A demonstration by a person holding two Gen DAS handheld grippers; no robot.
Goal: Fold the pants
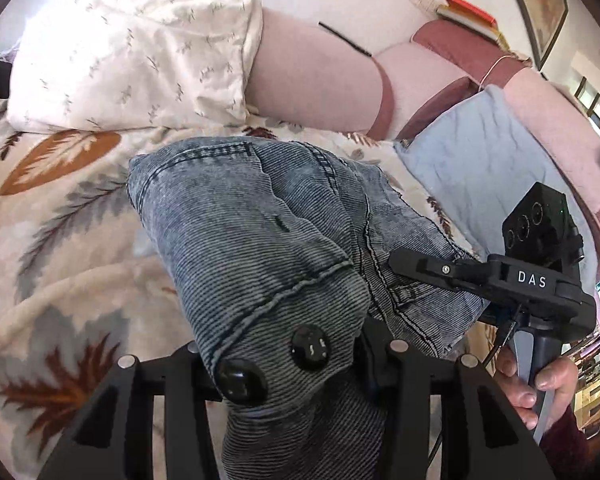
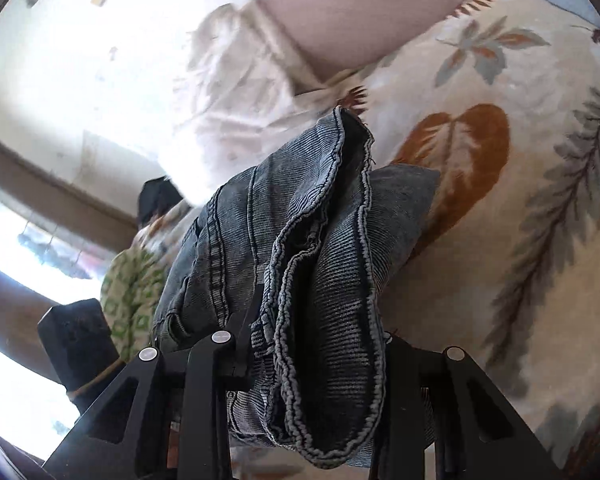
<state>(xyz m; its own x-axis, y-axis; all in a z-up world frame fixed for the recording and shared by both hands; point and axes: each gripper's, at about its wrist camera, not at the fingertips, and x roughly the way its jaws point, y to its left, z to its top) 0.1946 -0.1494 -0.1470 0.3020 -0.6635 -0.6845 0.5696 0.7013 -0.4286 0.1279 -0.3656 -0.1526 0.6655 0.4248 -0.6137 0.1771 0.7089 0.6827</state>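
Grey-blue denim pants (image 1: pixel 240 220) are bunched and lifted over a leaf-patterned bedspread (image 1: pixel 60 200). My left gripper (image 1: pixel 284 356) is shut on the waist end, where two dark buttons (image 1: pixel 310 347) show just in front of its fingers. In the left wrist view my right gripper (image 1: pixel 396 264) reaches in from the right with a hand (image 1: pixel 540 380) on its handle, its fingertip pressed into the denim. The right wrist view shows that gripper (image 2: pixel 316 344) shut on a thick bundle of stitched hems and seams of the pants (image 2: pixel 300 220). Cloth hides both grippers' pads.
A white printed pillow (image 1: pixel 132 52) and a pink bolster (image 1: pixel 312 80) lie at the head of the bed. A light blue cushion (image 1: pixel 480 152) rests to the right, with books (image 1: pixel 472 16) behind. A green-patterned cloth (image 2: pixel 132 292) and a bright window (image 2: pixel 20 240) sit beyond the bed's edge.
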